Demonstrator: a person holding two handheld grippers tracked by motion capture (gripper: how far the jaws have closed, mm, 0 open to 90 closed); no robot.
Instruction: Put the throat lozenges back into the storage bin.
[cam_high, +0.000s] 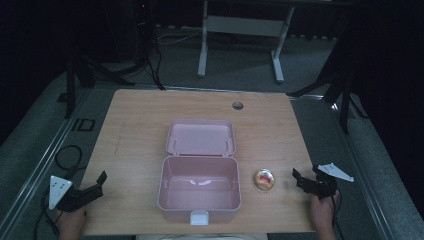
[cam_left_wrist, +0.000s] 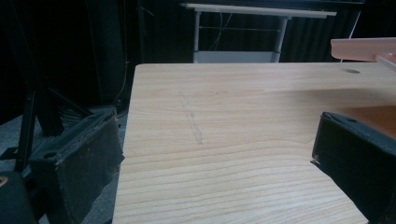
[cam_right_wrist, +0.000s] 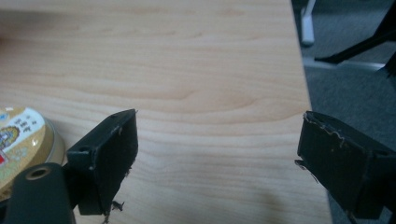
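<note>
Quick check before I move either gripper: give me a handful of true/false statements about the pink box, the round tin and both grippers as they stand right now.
1. The pink box stands open, its lid laid back away from the person. True.
2. The round tin lies inside the box. False: it sits on the table, to the right of the box and apart from it.
3. The right gripper is shut on the tin. False: its fingers are spread wide with nothing between them; the tin lies beside the left-hand one in the right gripper view.
4. The left gripper is open and holds nothing. True.
5. The box has something in it. False: its inside looks bare.
</note>
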